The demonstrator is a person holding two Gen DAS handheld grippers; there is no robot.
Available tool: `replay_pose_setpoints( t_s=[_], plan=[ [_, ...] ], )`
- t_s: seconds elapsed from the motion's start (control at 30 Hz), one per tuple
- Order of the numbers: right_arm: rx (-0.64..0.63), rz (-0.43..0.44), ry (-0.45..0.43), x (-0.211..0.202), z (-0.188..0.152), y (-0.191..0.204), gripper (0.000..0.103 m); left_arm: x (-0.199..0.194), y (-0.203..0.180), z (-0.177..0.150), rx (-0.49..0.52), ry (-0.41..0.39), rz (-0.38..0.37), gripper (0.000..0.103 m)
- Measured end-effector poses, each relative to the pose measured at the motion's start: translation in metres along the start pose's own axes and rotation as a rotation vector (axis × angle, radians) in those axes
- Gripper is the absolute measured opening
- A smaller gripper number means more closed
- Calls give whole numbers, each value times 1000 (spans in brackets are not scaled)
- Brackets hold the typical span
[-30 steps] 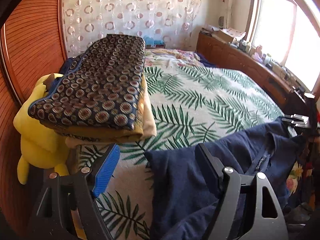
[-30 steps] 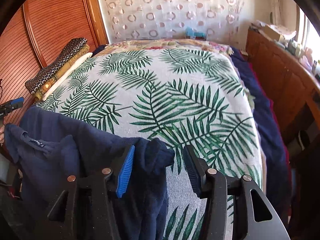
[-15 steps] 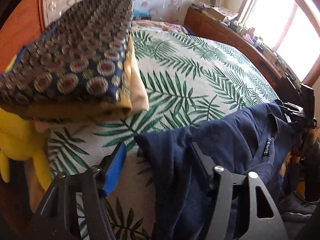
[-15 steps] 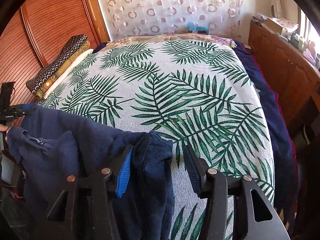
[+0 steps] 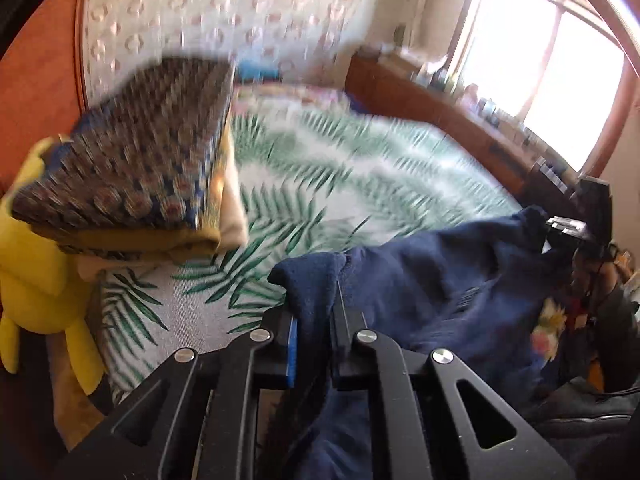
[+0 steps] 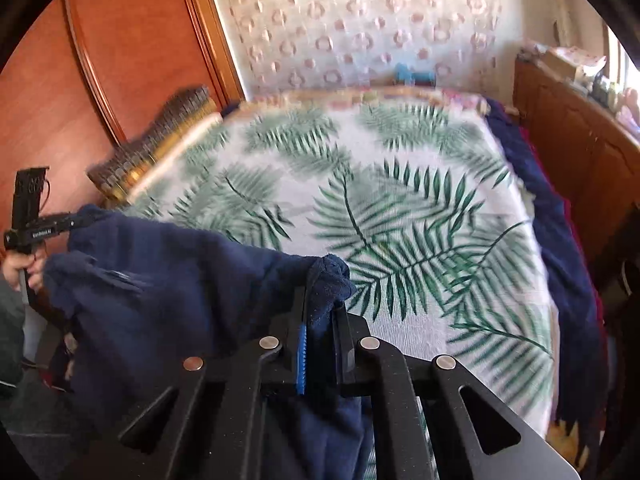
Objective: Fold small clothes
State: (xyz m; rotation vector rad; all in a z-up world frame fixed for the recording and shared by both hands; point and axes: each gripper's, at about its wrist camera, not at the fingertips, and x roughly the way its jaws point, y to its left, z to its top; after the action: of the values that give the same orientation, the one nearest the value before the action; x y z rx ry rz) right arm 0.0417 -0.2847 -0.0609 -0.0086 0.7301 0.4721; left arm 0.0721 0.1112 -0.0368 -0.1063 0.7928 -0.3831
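Dark navy-blue knit garment (image 5: 420, 280) stretched above near edge of palm-leaf-printed bed (image 6: 400, 208), between two tools. Left tool (image 5: 312, 316) closing, clamped on one bunched corner; right tool (image 6: 320, 312) closing, clamped on other. Folded patterned stack (image 5: 132, 176) at left edge.

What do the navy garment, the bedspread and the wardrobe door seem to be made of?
Navy garment: soft matte knit, probably cotton jersey or fleece; it bunches and drapes limply.
Bedspread: flat woven cloth with printed green fern leaves; fine weave shows.
Wardrobe door: reddish-brown wood or veneer, semi-gloss; moulded edge catches light.
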Motion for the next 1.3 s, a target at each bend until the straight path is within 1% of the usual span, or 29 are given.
replay_pose_setpoints(
  t_s=[0.07, 0.13, 0.27, 0.33, 0.47, 0.57, 0.7, 0.77, 0.87, 0.93, 0.97, 1.03, 1.07, 1.13, 1.17, 1.23, 1.27, 1.3],
  plan=[
    [-3, -9, -61, -30, 0, 6, 9, -36, -12, 1, -3, -90, -16, 12],
    [-24, -29, -118, -62, 3, 14, 8, -63, -22, 4, 9, -152, -9, 11],
    [-81, -65, -233, -129, 8, 36, 8, -126, -48, 11, 42, -316, -10, 11],
    [-106, -81, -288, -160, 10, 45, 8, -152, -55, 13, 54, -379, -13, 11],
    [-138, -108, -404, -220, 11, 56, 8, -189, -70, 20, 74, -475, -5, 11],
    [-160, -127, -470, -253, 17, 62, 8, -209, -77, 28, 88, -534, -7, 11],
    [-195, -157, -537, -287, 26, 70, 8, -222, -80, 44, 107, -593, 12, 11],
    [-213, -177, -568, -301, 34, 73, 8, -226, -79, 57, 114, -617, 23, 11],
    [-234, -192, -602, -312, 51, 72, 8, -222, -78, 78, 124, -638, 56, 11],
    [-257, -222, -616, -310, 60, 74, 8, -207, -74, 99, 120, -647, 109, 11],
    [-260, -247, -615, -305, 71, 71, 8, -193, -69, 112, 112, -642, 114, 11],
    [-258, -269, -597, -280, 90, 61, 8, -169, -64, 127, 103, -625, 120, 11],
    [-246, -276, -579, -265, 102, 52, 8, -152, -61, 135, 100, -610, 135, 11],
    [-230, -289, -539, -217, 122, 51, 8, -111, -51, 151, 102, -569, 165, 11],
    [-225, -305, -512, -193, 132, 42, 8, -97, -50, 155, 104, -550, 174, 11],
    [-199, -331, -472, -153, 151, 28, 8, -53, -42, 163, 124, -499, 194, 14],
    [-178, -349, -450, -133, 160, 21, 8, -31, -37, 168, 139, -465, 205, 18],
    [-159, -362, -412, -108, 168, 14, 9, -5, -30, 173, 143, -416, 216, 25]
  ],
)
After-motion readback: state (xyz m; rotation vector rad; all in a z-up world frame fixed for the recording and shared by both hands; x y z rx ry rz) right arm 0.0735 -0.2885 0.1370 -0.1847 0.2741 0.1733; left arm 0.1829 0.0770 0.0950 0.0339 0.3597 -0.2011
